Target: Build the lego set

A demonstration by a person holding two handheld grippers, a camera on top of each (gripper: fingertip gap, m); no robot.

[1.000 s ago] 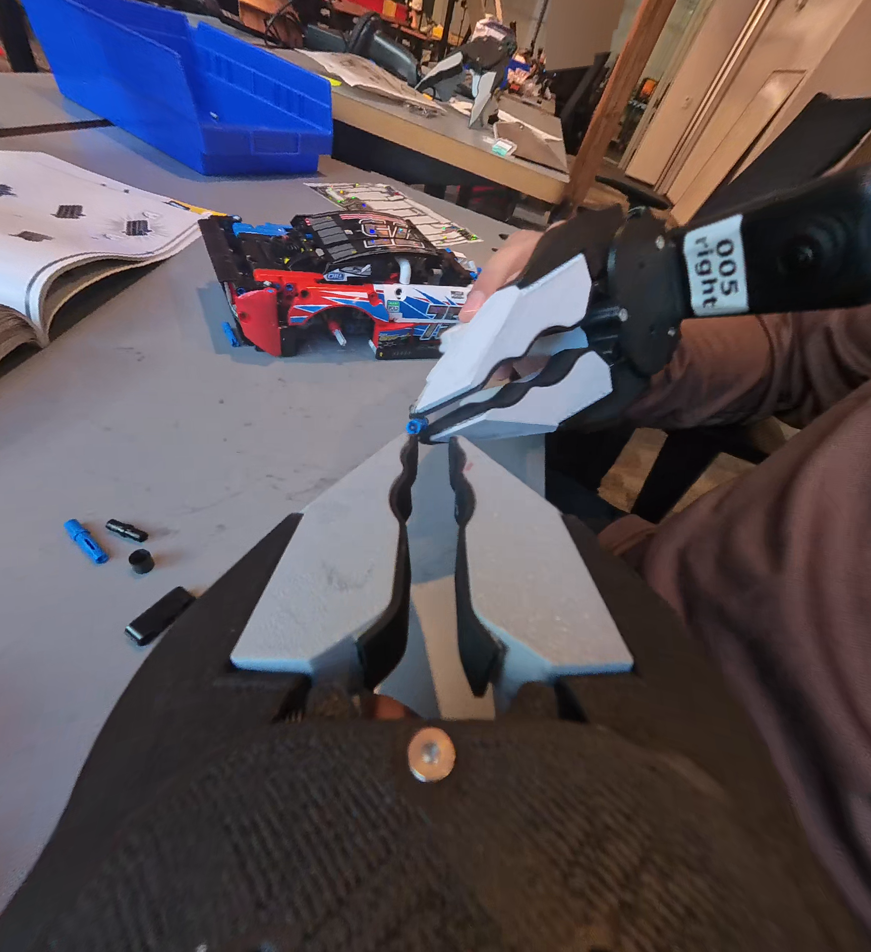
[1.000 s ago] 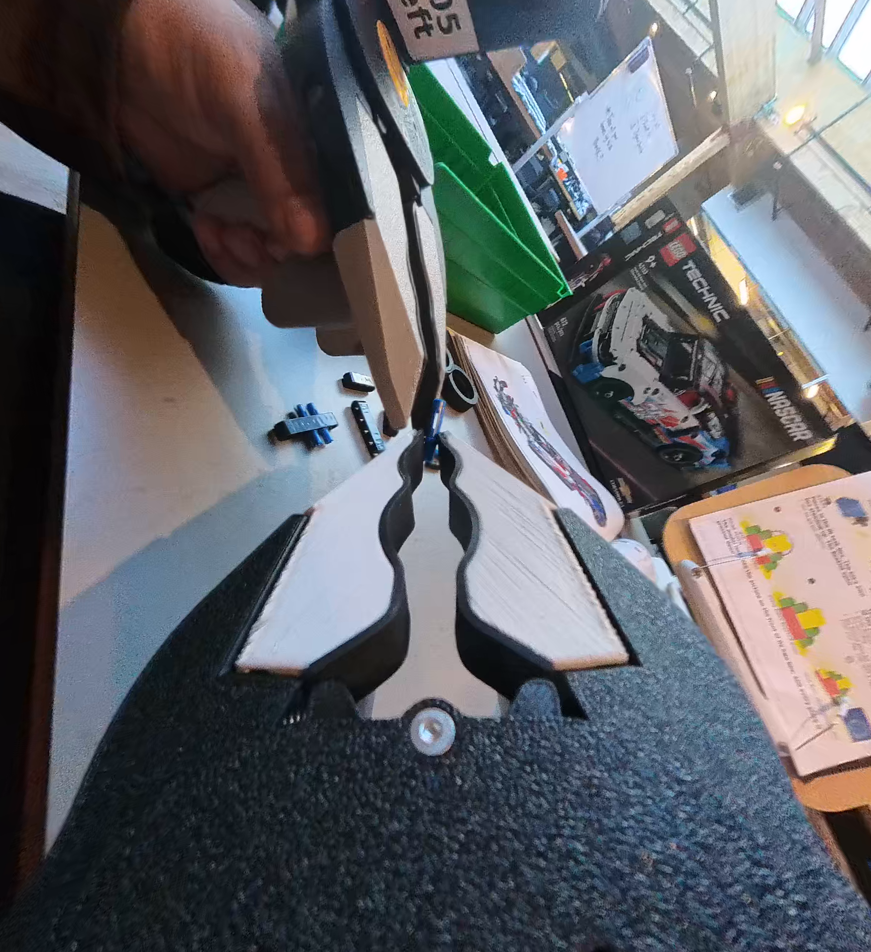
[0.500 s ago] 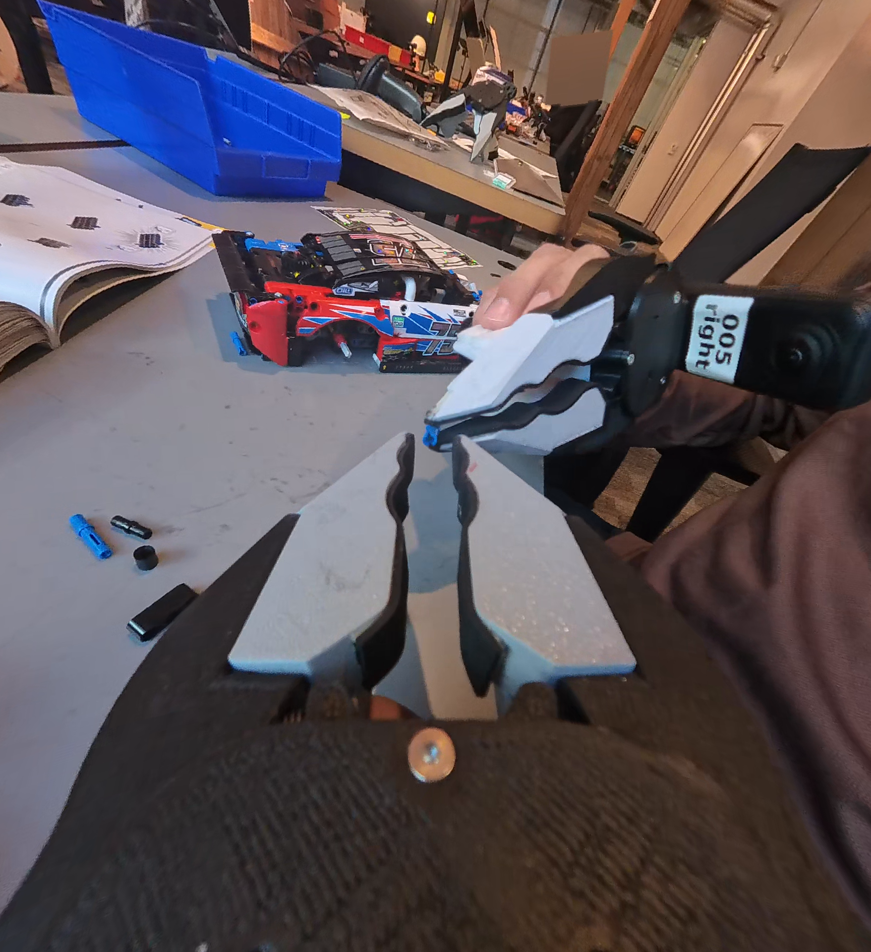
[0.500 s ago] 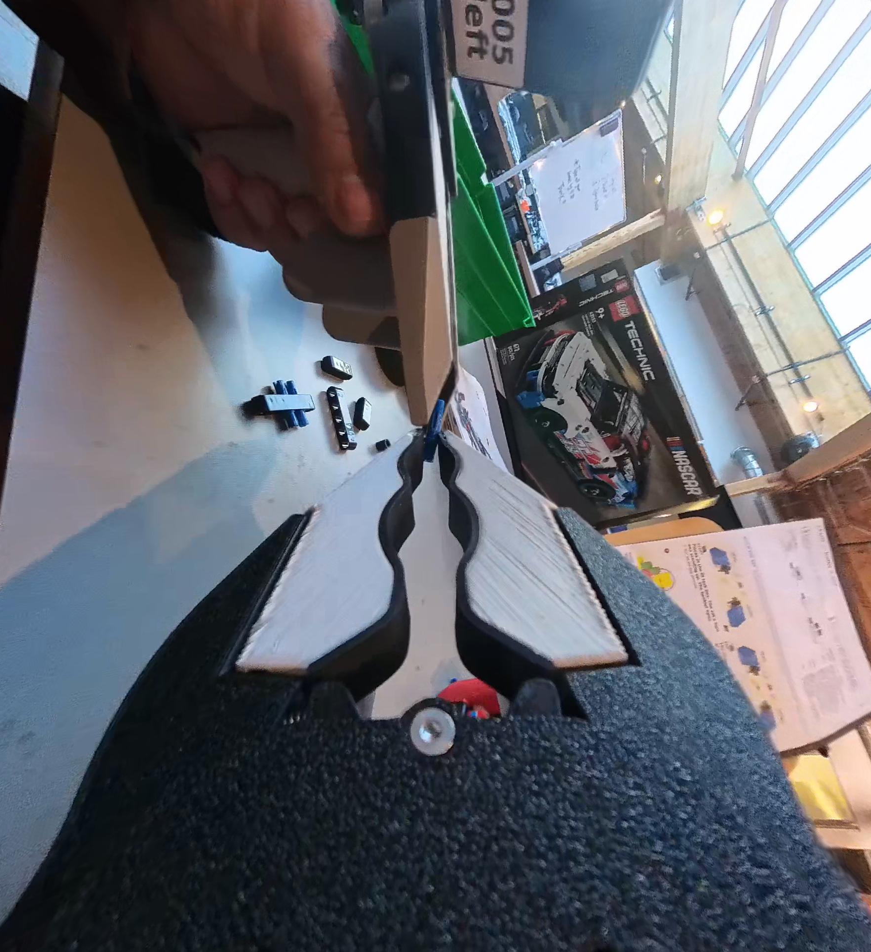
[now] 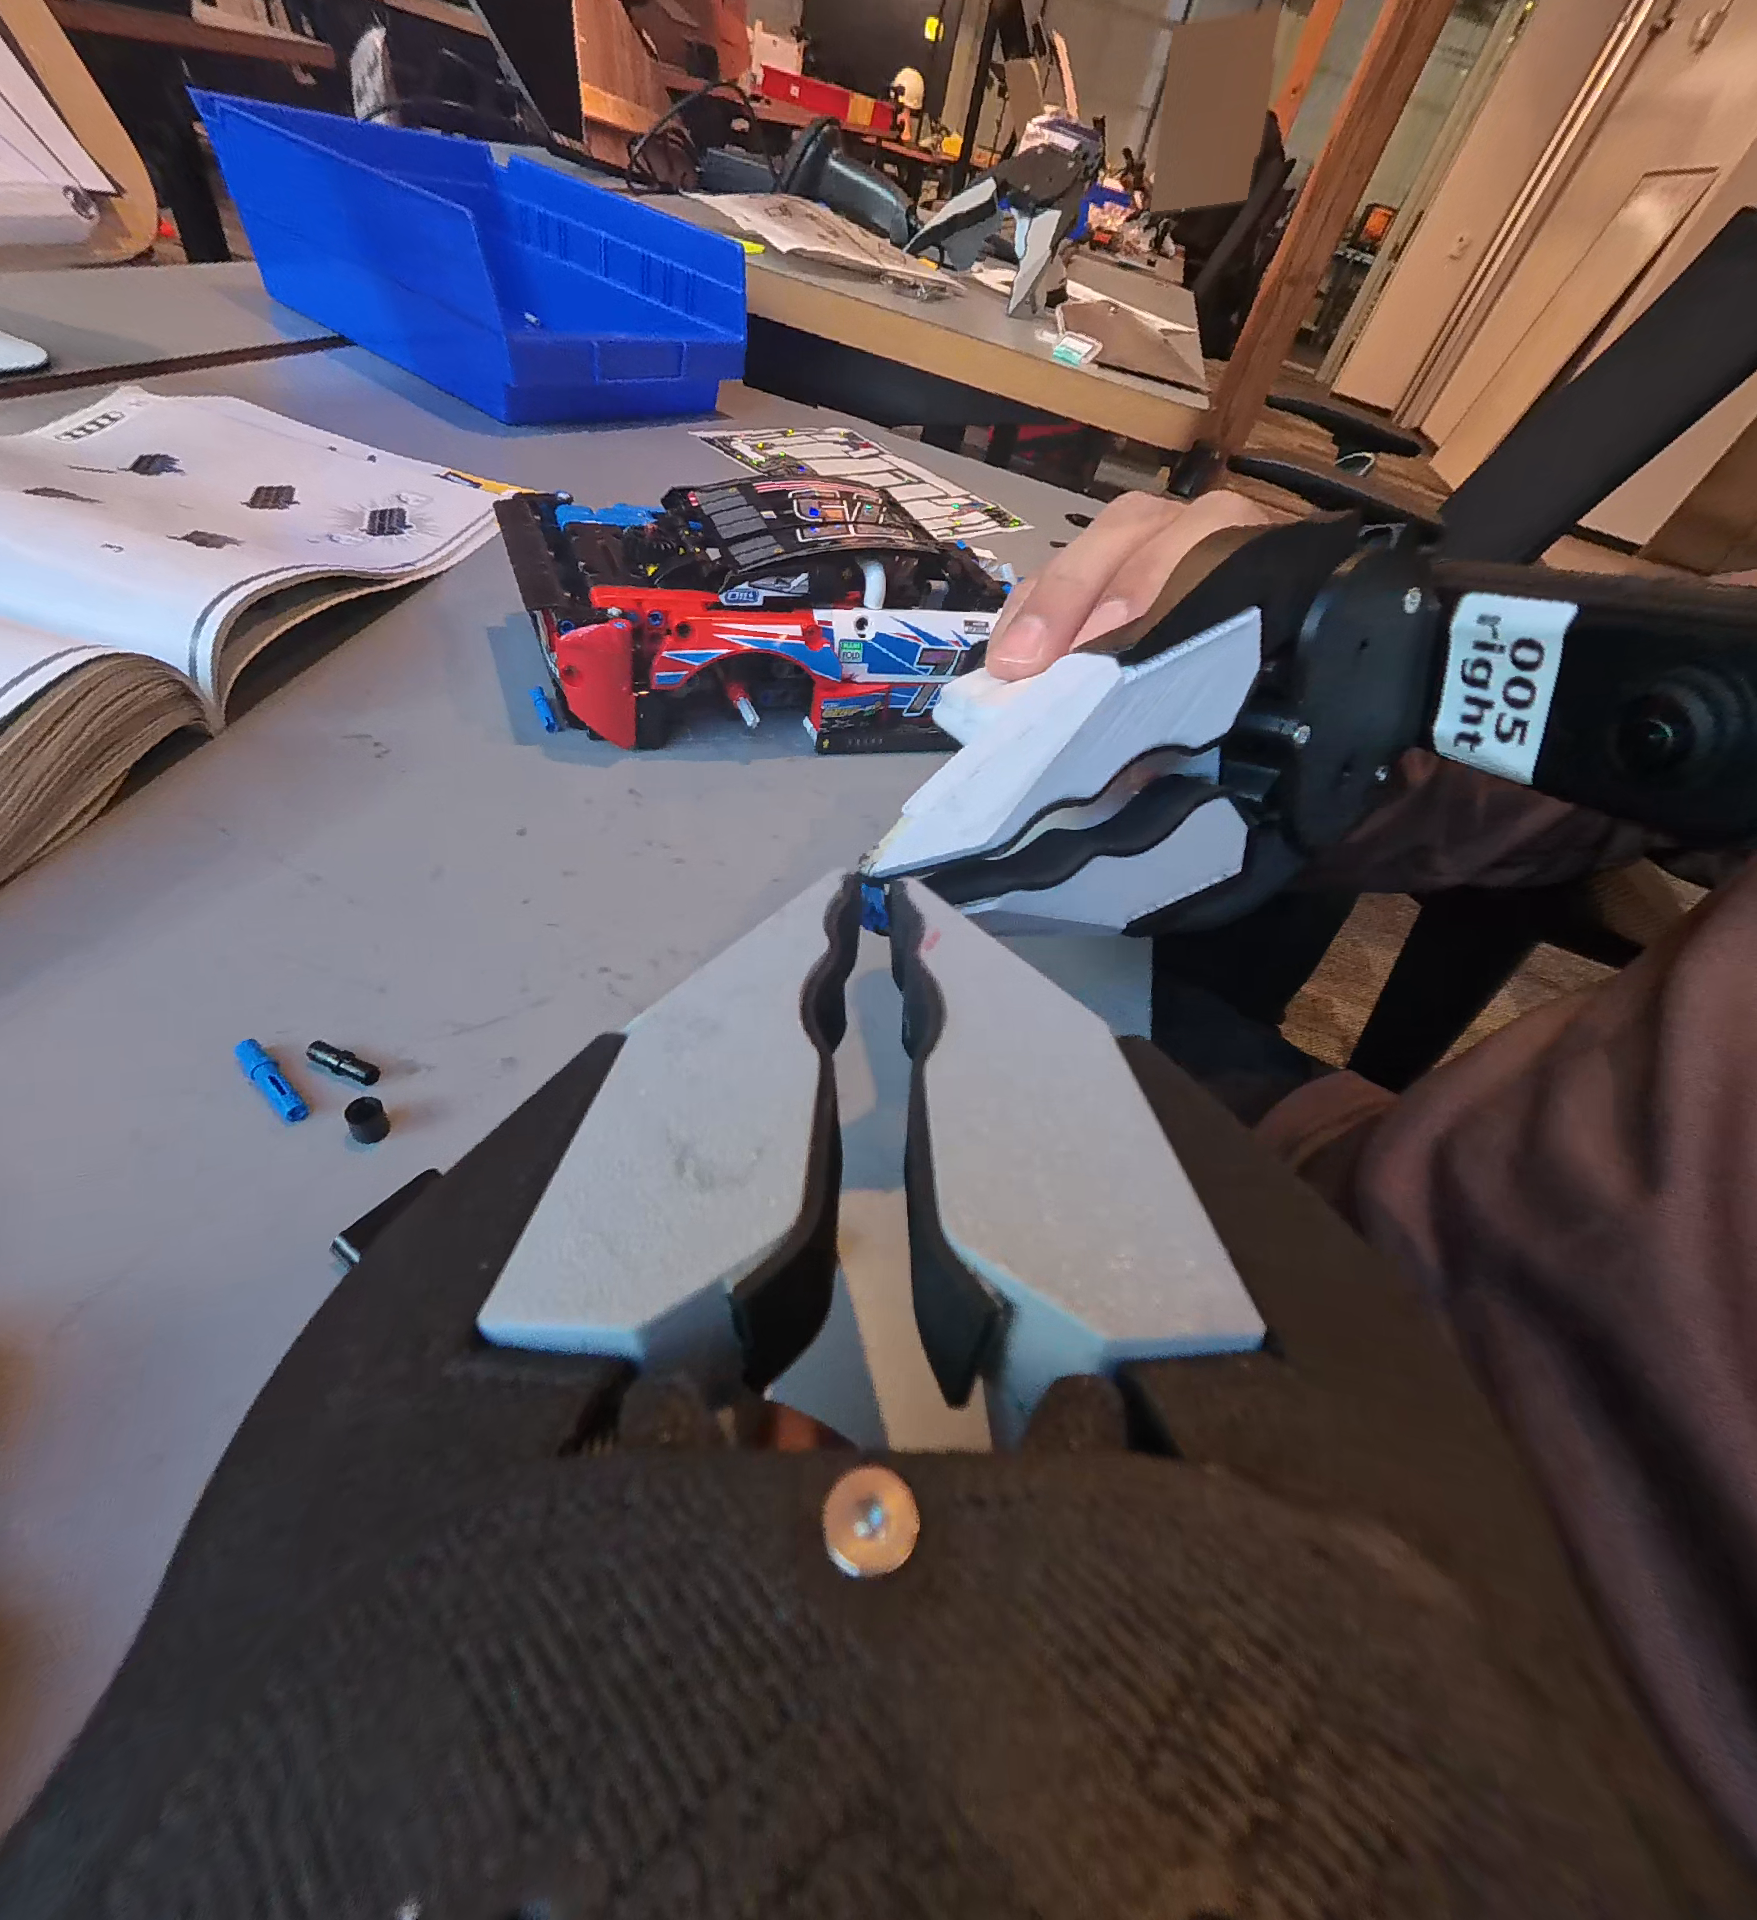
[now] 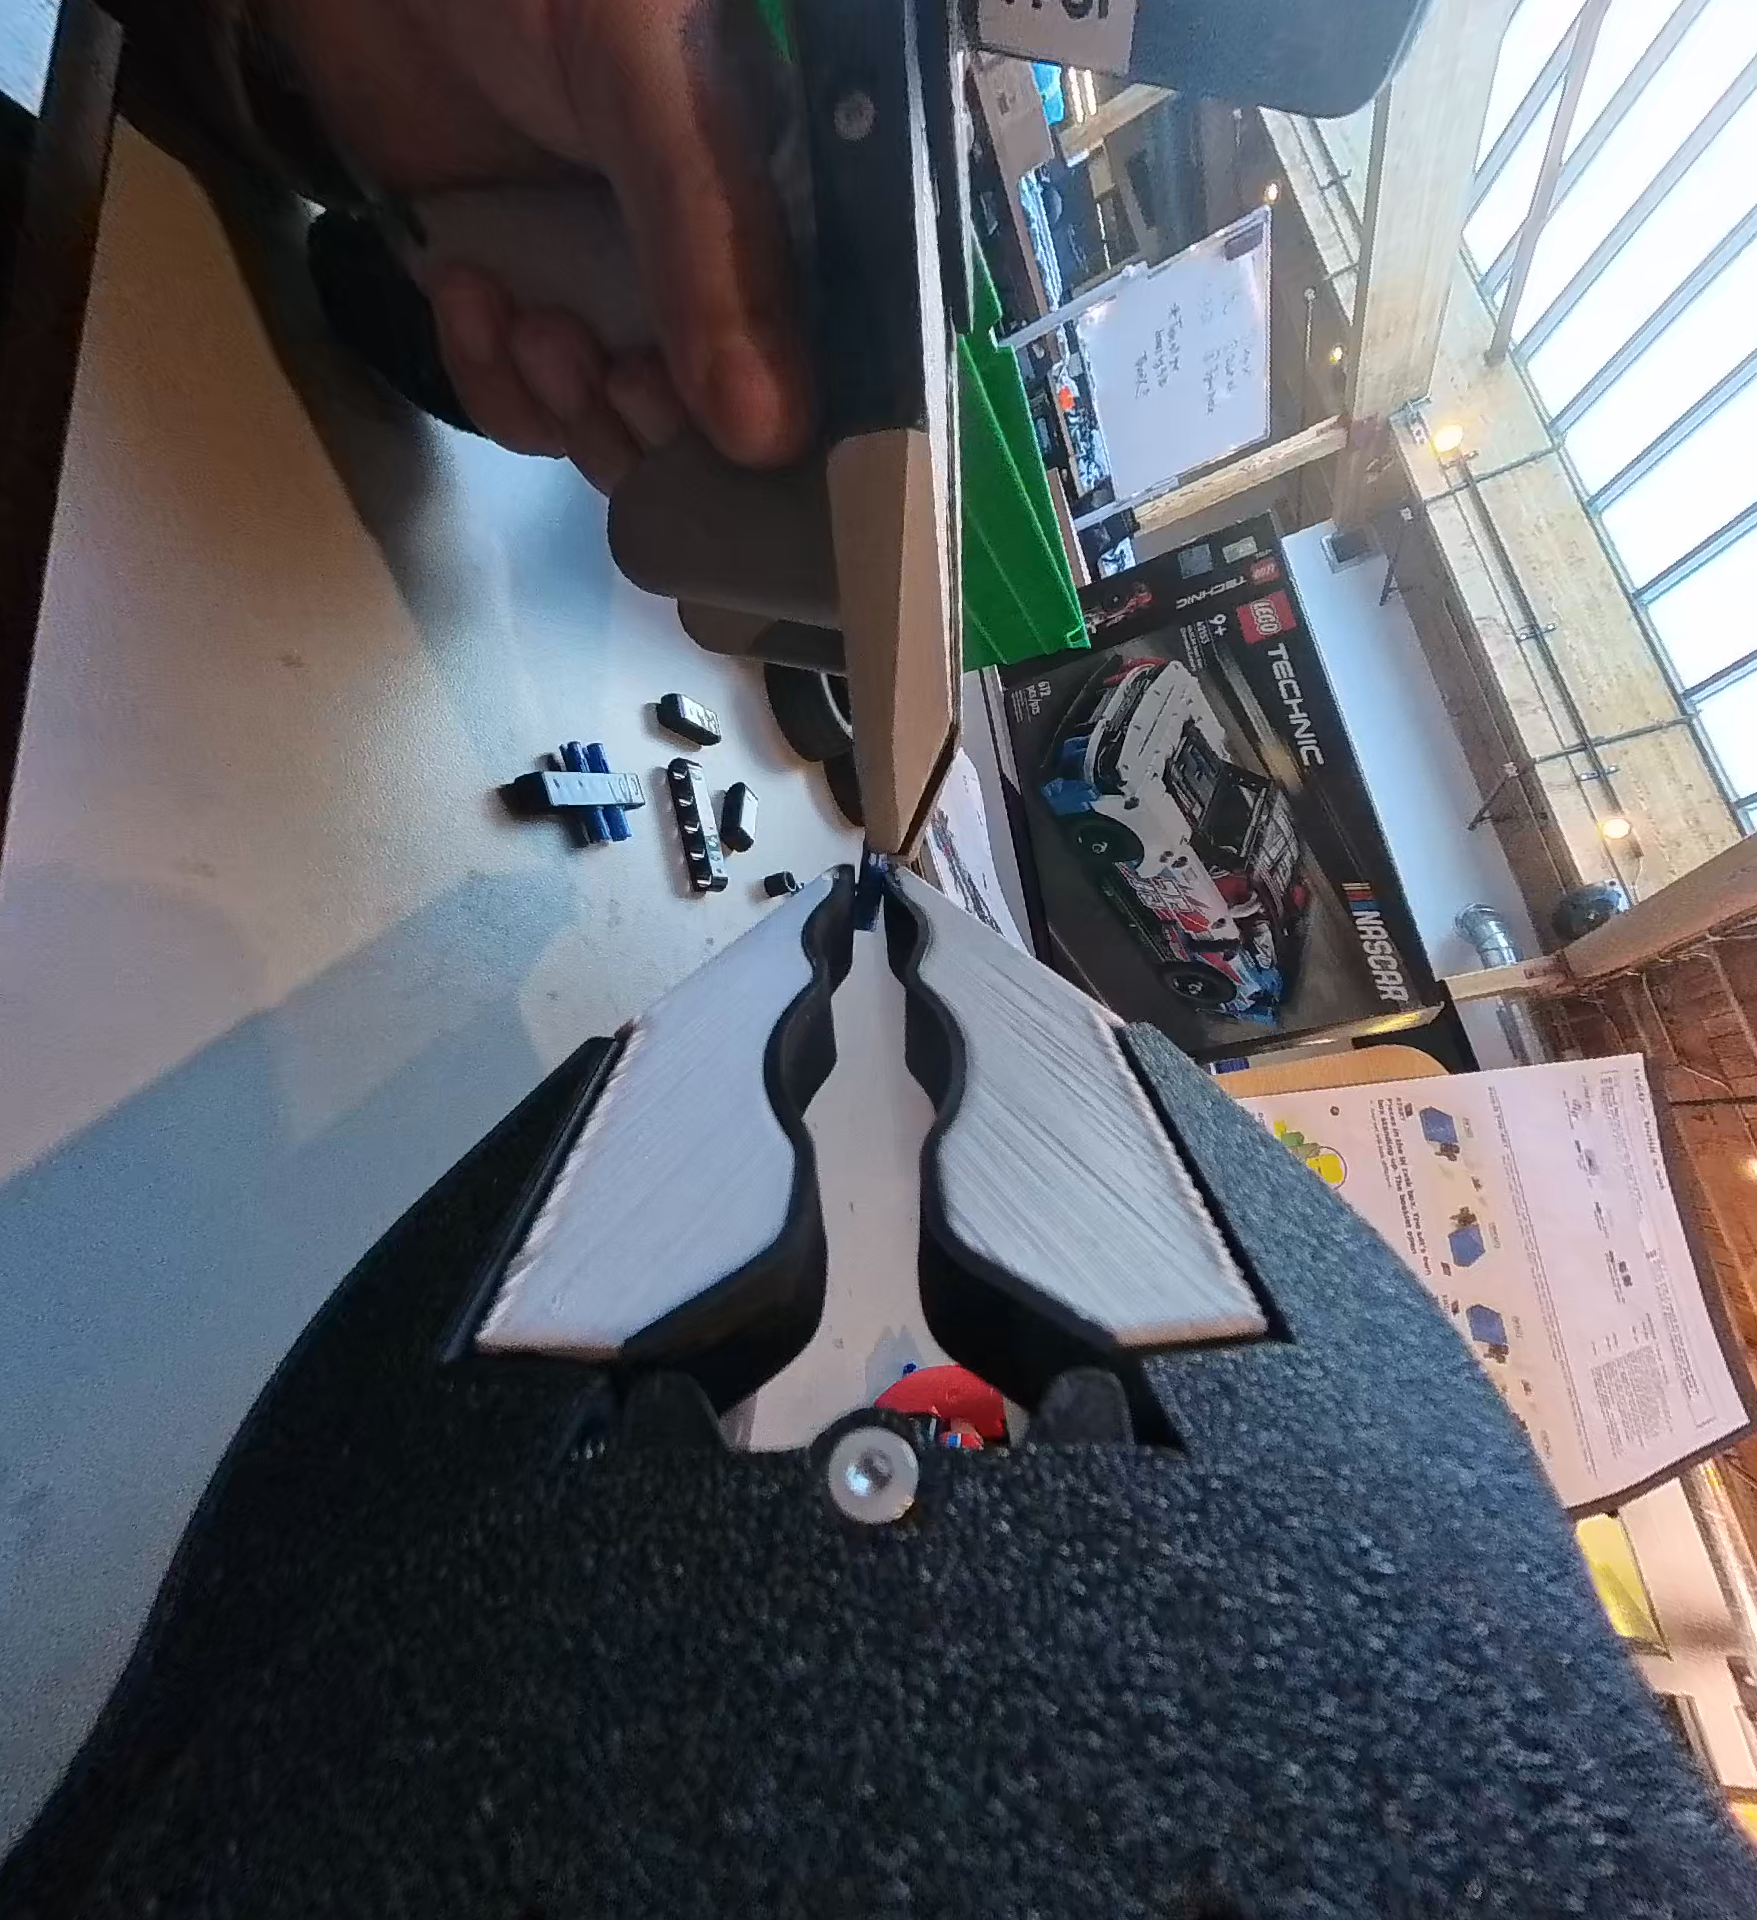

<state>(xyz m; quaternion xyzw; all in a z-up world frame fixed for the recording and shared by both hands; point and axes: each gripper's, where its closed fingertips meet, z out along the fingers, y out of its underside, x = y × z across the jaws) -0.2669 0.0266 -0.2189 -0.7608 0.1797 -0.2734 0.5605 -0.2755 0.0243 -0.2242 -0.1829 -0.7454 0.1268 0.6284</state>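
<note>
**Both claws meet tip to tip on one small blue pin**

The left claw (image 5: 872, 902) is held above the near edge of the grey worktop (image 5: 417, 831), its jaws nearly together, with a small blue pin (image 5: 871, 906) pinched between the tips. The right claw (image 5: 879, 871) comes in from the right, tips touching the same pin. In the right wrist view, the right claw (image 6: 870, 891) has its jaws almost closed and the blue pin (image 6: 868, 902) sits between the tips, while the left claw (image 6: 895, 831) points down onto it from above. Which claw bears the pin's weight cannot be told.

The partly built lego car (image 5: 760, 634), red, white, blue and black, rests on the worktop beyond the claws, well apart from them. An open instruction booklet (image 5: 126, 561) lies to its left, and a blue bin (image 5: 469, 260) stands behind. Loose parts lie on the worktop left of the left claw: a blue connector (image 5: 271, 1081), a black connector (image 5: 342, 1061) and a black bush (image 5: 367, 1119). The set's box (image 6: 1227, 821) stands at the far side.
</note>
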